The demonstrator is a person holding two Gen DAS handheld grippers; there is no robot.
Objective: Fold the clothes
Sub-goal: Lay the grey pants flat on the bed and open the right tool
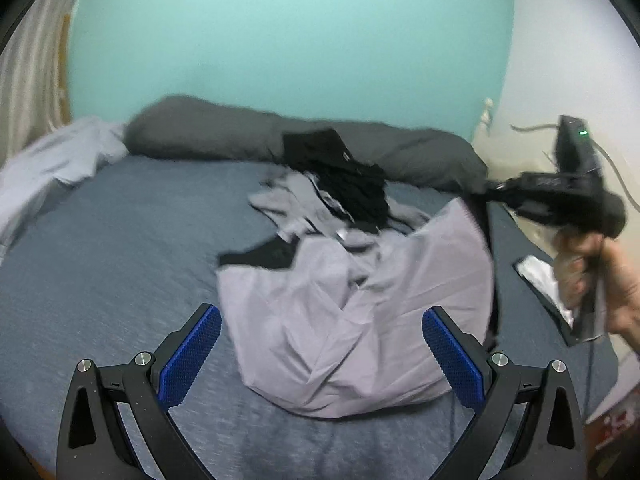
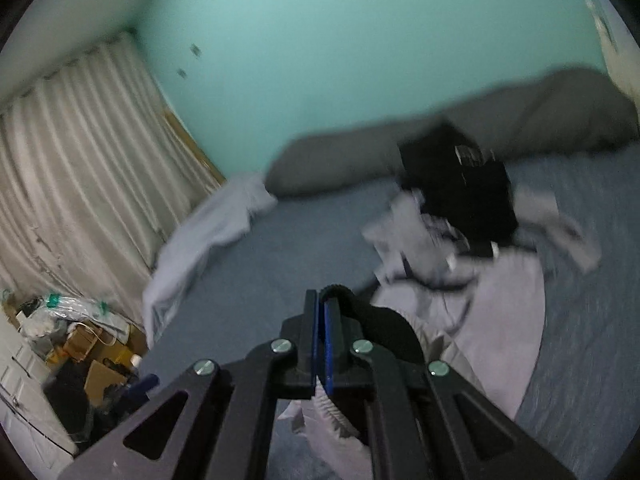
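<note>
A big bed (image 1: 100, 232) with a blue-grey sheet fills most of both views, with a green wall (image 1: 280, 40) behind it. A long dark grey pillow (image 1: 208, 132) lies across the far end of the bed. Pale curtains (image 2: 80, 140) hang at the side. A light grey garment (image 1: 340, 328) lies crumpled on the near part of the bed, and its far edge is lifted up. Behind it sits a messy pile of grey and black clothes (image 1: 340, 192). The left gripper (image 1: 322, 350) hangs just above the light grey garment with its blue pads wide apart and nothing in them. The right gripper (image 2: 322, 320) is squeezed closed on the edge of the light grey garment, with cloth bunched right beside its fingers. A hand (image 1: 600, 272) holds that gripper.
</note>
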